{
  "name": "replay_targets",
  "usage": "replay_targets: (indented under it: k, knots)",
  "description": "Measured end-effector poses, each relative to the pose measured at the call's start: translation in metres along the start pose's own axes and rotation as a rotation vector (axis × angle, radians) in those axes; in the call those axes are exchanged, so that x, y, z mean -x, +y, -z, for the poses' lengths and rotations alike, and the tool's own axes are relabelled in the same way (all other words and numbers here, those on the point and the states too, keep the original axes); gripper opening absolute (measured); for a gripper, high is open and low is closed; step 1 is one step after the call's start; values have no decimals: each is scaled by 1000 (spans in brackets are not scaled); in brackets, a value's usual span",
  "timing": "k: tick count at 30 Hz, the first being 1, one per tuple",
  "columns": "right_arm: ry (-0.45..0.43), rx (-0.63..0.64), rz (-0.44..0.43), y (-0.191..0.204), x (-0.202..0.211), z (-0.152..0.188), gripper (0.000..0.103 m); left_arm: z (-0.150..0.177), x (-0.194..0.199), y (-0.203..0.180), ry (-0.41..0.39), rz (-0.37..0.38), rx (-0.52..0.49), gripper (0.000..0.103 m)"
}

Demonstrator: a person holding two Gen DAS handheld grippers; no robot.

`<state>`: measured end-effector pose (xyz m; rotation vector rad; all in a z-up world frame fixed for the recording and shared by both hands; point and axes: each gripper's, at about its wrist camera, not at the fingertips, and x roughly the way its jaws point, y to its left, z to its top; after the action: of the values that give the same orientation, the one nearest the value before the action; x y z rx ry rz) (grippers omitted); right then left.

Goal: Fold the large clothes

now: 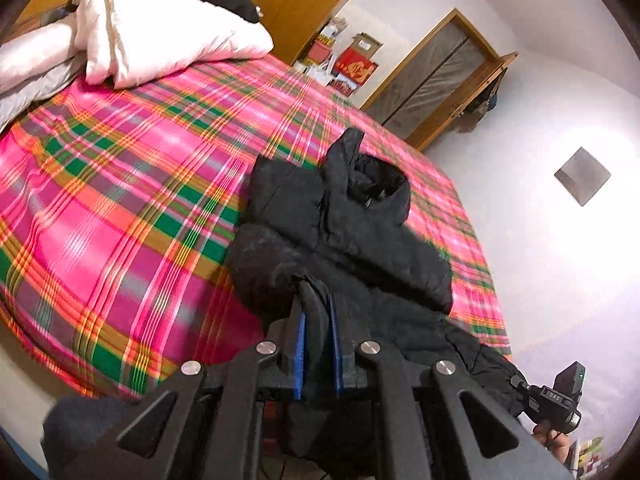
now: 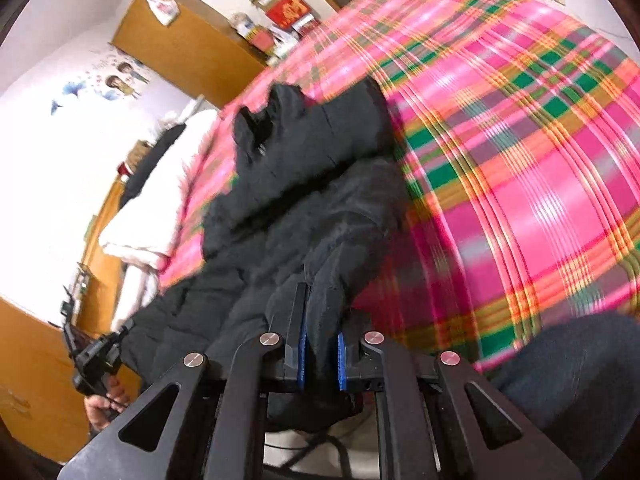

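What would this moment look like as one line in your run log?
task: fold large clothes | left gripper: shut on black jacket | right gripper: shut on black jacket | jacket: partly on plaid bed, near end lifted

This is a home bedroom. A wide bed under a pink, green and orange plaid sheet [image 1: 140, 184] fills the room, with a bundled white quilt [image 1: 160, 28] at its far corner. Brown wooden wardrobes [image 2: 180, 48] line white walls, one bearing cartoon stickers [image 2: 120, 80].
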<state>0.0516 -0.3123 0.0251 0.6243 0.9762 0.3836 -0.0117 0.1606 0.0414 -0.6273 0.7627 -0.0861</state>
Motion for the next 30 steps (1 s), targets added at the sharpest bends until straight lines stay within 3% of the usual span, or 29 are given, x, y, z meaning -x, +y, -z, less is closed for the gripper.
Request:
replay_targets:
  k: [10,15,18,24,30]
  knots:
    - [-112,18,-63,41,-36,-122,11,-103,-43,-19,-110,28,41,11]
    - [-104,11,-22,47,-89,-187,11,-158,-102,-22,-113,-1,40,11]
    - [-92,11,17,45,-115,-209,11,-175,-136,-20,-101,-34,31,11]
    - [-95,47,-5,44,-109,-201,11,-171,-146,-7,-108,4,51,10]
    - [-35,63,-10,34,-70,-145,11,-119,-87,-7,-100,25,-11,11]
